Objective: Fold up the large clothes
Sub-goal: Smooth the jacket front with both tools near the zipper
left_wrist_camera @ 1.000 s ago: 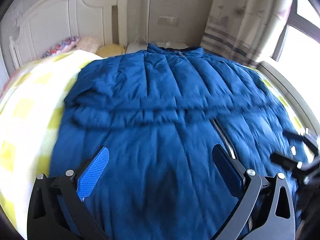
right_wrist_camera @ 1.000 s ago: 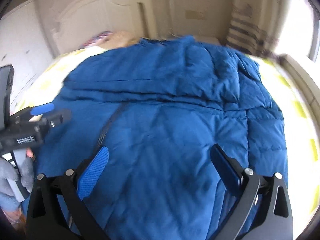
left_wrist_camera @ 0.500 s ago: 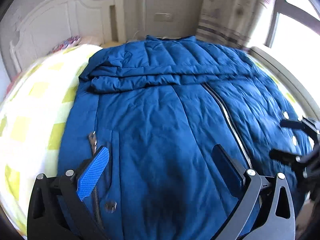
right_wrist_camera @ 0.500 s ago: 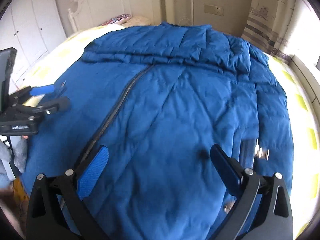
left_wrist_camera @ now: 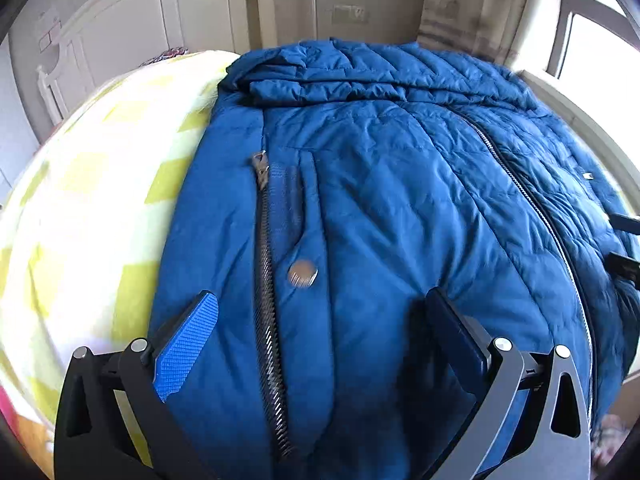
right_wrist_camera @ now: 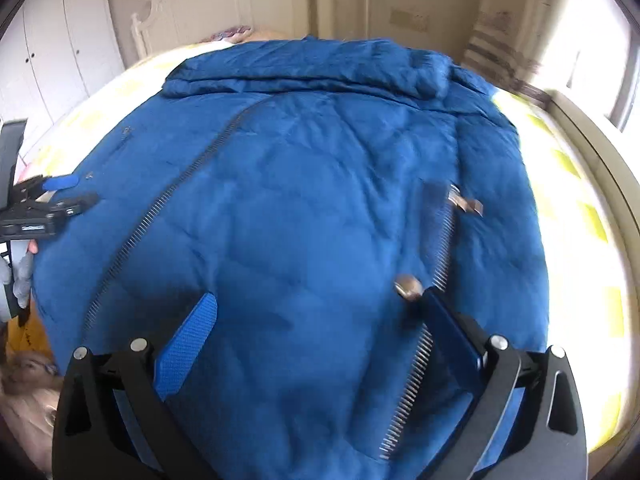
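A large blue quilted puffer jacket (left_wrist_camera: 400, 208) lies spread front-up on a bed covered by a yellow-and-white checked blanket (left_wrist_camera: 92, 200). In the left wrist view the jacket fills the frame from 12 o'clock down to 6 o'clock, with the blanket showing at 9 o'clock. The jacket's top part is folded down into a rumpled band near 12 o'clock.

The left gripper (left_wrist_camera: 320, 340) stands wide apart over the jacket's lower left front, holding nothing. Between its fingers run a dark pocket zipper (left_wrist_camera: 266, 280) and, just beside it, a round metal snap button (left_wrist_camera: 302, 274). The long main front zipper (left_wrist_camera: 532, 208) runs diagonally from 1 o'clock toward 4 o'clock.

In the right wrist view the right gripper (right_wrist_camera: 318, 332) is also spread wide with nothing between its pads, over the jacket's lower right front. A second round metal snap (right_wrist_camera: 407, 287) sits just beside its right finger at 4 o'clock, beside another pocket zipper (right_wrist_camera: 444, 240). The left gripper appears there at 9 o'clock.

A white panelled headboard (right_wrist_camera: 224, 8) stands at 12 o'clock, and a striped curtain (right_wrist_camera: 504, 40) hangs at 1 o'clock.
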Demonstrator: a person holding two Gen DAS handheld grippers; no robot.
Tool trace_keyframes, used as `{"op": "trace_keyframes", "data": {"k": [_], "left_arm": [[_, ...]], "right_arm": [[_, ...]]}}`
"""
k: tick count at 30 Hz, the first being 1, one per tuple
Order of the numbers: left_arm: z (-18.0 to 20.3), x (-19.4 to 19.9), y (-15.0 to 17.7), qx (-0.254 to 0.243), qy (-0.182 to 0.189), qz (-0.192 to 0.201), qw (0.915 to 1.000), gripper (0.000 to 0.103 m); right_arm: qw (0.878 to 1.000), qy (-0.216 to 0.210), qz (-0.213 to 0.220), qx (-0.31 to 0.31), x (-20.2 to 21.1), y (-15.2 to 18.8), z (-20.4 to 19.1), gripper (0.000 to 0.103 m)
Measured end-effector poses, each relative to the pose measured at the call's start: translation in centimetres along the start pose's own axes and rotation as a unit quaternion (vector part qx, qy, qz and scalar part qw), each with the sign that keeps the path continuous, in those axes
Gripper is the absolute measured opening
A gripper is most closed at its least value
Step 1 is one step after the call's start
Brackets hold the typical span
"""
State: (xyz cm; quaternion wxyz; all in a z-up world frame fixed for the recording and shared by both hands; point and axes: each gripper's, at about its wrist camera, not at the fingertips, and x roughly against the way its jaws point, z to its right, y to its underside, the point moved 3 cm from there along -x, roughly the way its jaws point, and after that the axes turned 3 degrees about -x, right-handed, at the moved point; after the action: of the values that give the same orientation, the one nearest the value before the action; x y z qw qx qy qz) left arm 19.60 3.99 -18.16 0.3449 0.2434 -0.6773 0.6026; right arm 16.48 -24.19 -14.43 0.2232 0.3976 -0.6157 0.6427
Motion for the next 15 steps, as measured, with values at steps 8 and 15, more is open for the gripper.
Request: {"op": "trace_keyframes", "data": {"k": [8,15], "left_arm": [[1.8,3.9,1.0,-0.044,-0.027,0.041,0.9978,0.099],[2.8,1.7,2.0,-0.049,-0.044,0.015,0.9977,0.099]], "right_arm": [[0.999,-0.03,0.041,-0.014,3.1,1.3,-1.2,0.1],[0.999,0.017,0.042,0.011,2.4,2.8,-3.4,0.101]]}}
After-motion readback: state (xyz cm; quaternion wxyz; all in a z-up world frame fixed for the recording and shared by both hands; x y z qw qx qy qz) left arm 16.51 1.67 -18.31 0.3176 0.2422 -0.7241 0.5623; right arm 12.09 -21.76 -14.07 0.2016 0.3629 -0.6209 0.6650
